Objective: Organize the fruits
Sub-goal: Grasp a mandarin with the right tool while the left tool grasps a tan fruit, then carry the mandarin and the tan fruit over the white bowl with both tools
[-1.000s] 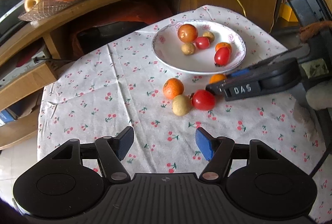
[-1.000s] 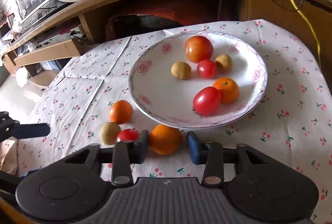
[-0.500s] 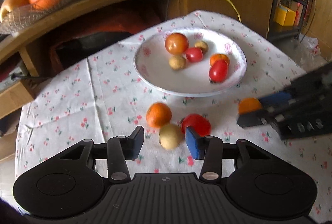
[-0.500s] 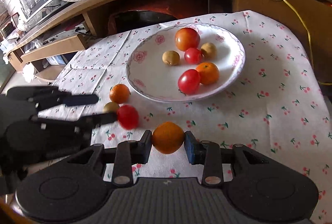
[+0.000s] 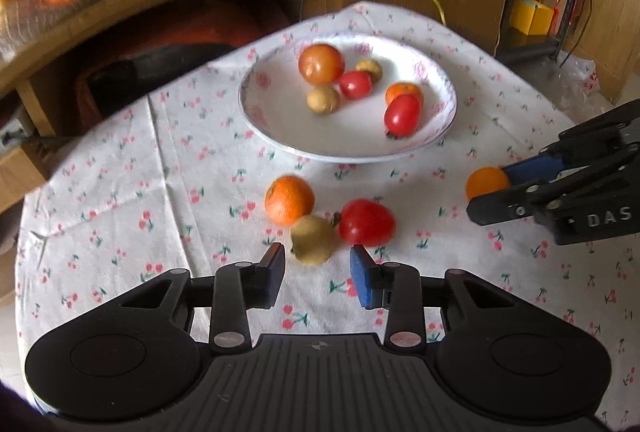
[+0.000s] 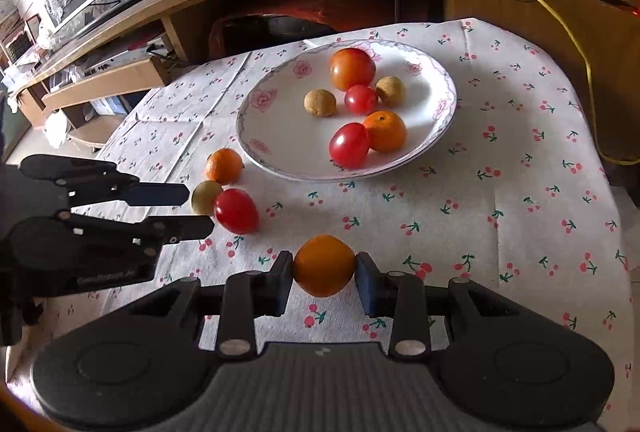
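So the right claw (image 6: 324,277) now has the small orange (image 6: 324,266) pinched between its pads and lifted clear of the counter (image 6: 520,232); a second ago that orange was sitting on the cloth right against the plate's rim, so the pickup is done and the drop is what's left. The left claw (image 5: 318,274) has slid in low meanwhile, jaws apart and holding nothing, and now frames the brownish fruit (image 5: 313,239) (longan, maybe? hard to say) just ahead of its tips; looks like that's its next grab, though it isn't closed on anything yet. Touching that one sit a red tomato (image 5: 366,222) and another small orange (image 5: 289,199), both off the plate. Farther back, the plate (image 6: 276,152) holds six pieces: two tomatoes, a bigger reddish-orange one, two brown ones, an orange. My read: three loose on the cloth plus the carried one left to go.
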Tool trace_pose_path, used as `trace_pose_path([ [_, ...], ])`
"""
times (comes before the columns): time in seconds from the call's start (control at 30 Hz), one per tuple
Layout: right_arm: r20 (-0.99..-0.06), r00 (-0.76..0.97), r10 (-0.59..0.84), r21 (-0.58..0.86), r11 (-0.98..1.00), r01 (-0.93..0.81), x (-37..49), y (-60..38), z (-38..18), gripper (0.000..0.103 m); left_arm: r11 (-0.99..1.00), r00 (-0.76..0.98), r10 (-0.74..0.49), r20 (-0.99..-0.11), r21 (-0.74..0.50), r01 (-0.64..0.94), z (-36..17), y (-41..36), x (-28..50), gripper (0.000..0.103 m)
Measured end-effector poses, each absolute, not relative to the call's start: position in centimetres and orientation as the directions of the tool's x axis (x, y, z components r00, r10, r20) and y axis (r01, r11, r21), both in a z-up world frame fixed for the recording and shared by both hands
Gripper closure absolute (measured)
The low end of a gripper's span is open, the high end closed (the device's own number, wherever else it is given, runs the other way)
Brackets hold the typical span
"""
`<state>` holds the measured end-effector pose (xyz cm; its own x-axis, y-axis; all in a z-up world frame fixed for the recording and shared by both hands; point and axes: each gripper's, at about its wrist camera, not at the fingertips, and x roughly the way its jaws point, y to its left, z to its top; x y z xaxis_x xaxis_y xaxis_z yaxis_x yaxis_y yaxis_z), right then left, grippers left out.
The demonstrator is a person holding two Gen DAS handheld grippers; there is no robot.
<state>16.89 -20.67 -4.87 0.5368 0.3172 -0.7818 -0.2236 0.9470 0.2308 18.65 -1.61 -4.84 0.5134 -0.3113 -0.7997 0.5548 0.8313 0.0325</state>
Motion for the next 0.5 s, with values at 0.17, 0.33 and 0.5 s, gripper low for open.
trace_pose_path([
  [0.17, -0.788, 0.531, 0.311, 0.222, 0.949, -0.225, 17.0, -20.5, -5.2, 0.068, 0.839, 0.510, -0.309, -0.803, 0.023, 0.543, -5.4, -2.0, 19.4, 0.059],
  [0.33, -0.792, 0.528, 0.306, 0.213, 0.949, -0.231, 17.0, -20.3, -5.4, 0.068, 0.861, 0.531, -0.286, -0.797, 0.029, 0.508, -5.5, -2.3, 20.1, 0.061],
  [0.5, -0.790, 0.537, 0.297, 0.201, 0.952, -0.231, 17.1, -20.4, -5.4, 0.068, 0.869, 0.531, -0.275, -0.801, 0.030, 0.495, -5.4, -2.7, 19.8, 0.069],
])
